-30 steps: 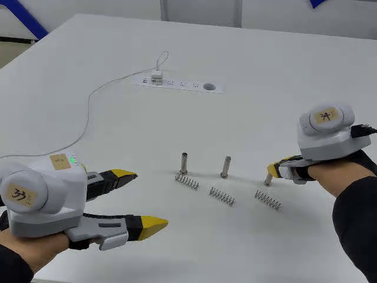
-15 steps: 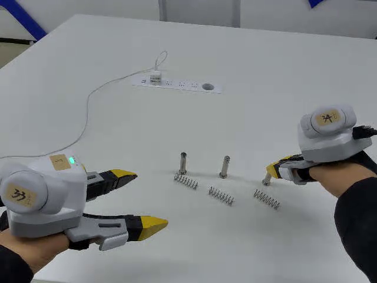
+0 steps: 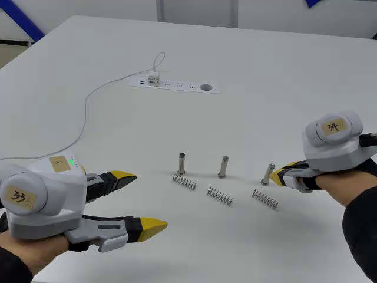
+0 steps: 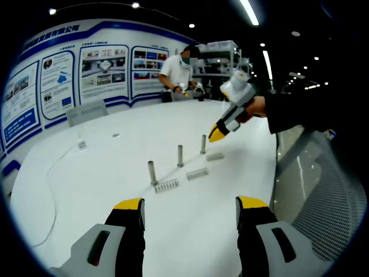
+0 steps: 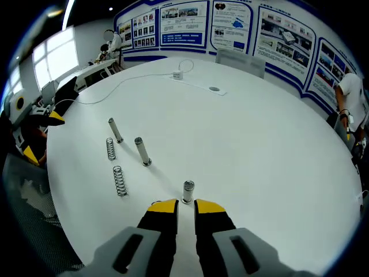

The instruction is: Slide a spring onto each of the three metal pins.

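Three metal pins stand upright in a row on the white table: left pin point(image 3: 181, 163), middle pin point(image 3: 224, 167), right pin point(image 3: 269, 174). In front of each lies a spring: left spring point(image 3: 185, 181), middle spring point(image 3: 220, 196), right spring point(image 3: 264, 199). My right gripper point(image 3: 278, 175) sits just right of the right pin, its jaws a narrow gap apart and empty; the right pin point(image 5: 188, 192) stands just beyond the tips. My left gripper point(image 3: 138, 200) hovers wide open at lower left, well short of the left pin point(image 4: 152, 173) and empty.
A white power strip point(image 3: 174, 86) with a plugged adapter and a white cable point(image 3: 88, 106) lies at the back of the table. A person point(image 4: 176, 69) stands at a far bench.
My right gripper has drawn back to the right, off the right pin, which now stands free. The left gripper has stayed put. The head camera shifted slightly.
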`<state>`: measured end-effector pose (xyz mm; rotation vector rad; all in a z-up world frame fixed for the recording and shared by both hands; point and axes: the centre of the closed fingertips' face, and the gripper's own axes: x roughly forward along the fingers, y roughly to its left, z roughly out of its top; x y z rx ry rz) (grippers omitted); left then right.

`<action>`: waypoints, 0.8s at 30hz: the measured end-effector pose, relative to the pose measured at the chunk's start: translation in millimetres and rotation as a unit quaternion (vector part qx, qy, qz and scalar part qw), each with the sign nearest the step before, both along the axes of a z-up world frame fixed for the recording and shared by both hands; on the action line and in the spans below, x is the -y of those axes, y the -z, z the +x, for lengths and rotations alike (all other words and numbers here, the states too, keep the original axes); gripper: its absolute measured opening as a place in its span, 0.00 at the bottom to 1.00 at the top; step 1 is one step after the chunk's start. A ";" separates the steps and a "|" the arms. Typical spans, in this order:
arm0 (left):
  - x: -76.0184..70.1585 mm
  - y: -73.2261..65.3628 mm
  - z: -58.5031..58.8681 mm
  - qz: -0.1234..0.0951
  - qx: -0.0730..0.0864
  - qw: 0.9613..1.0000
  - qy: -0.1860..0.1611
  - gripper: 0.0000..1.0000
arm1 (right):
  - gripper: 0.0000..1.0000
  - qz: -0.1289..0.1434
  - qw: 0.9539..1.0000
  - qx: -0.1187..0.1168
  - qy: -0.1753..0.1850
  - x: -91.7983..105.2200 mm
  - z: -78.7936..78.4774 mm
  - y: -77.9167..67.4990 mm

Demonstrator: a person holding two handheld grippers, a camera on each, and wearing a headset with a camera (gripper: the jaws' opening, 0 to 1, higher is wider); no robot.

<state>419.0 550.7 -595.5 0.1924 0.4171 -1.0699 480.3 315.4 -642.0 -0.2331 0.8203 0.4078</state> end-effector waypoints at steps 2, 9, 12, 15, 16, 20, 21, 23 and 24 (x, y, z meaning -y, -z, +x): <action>0.9 -0.2 -0.3 0.000 0.000 1.000 0.001 0.65 | 0.12 -0.001 1.000 -0.003 -0.002 1.2 -2.4 1.6; 3.1 -0.2 -1.8 0.001 -0.001 1.000 0.004 0.65 | 0.12 -0.002 1.000 -0.013 -0.023 -4.9 -10.2 7.6; 3.4 -0.2 -2.4 0.001 -0.002 1.000 0.004 0.65 | 0.12 -0.003 0.999 -0.018 -0.041 -13.0 -14.0 8.9; 3.4 -0.5 -2.4 0.001 -0.001 1.000 0.004 0.65 | 0.12 -0.005 0.998 -0.024 -0.058 -19.7 -15.3 12.5; 3.3 -0.6 -2.5 0.000 -0.001 1.000 0.003 0.65 | 0.12 -0.006 0.998 -0.027 -0.064 -21.3 -15.9 13.8; 3.0 -0.6 -2.7 0.000 -0.002 1.000 0.003 0.65 | 0.12 -0.014 0.995 -0.037 -0.091 -31.6 -16.0 18.0; 2.9 -0.4 -2.8 0.000 -0.002 1.000 0.003 0.65 | 0.12 -0.016 0.995 -0.038 -0.094 -32.7 -14.7 18.8; 2.8 -0.3 -2.8 0.000 -0.002 1.000 0.003 0.65 | 0.12 -0.023 0.993 -0.041 -0.105 -35.9 -12.3 20.5; 2.7 -0.4 -2.7 0.000 -0.002 1.000 0.002 0.65 | 0.12 -0.028 0.992 -0.045 -0.113 -37.5 -11.9 22.1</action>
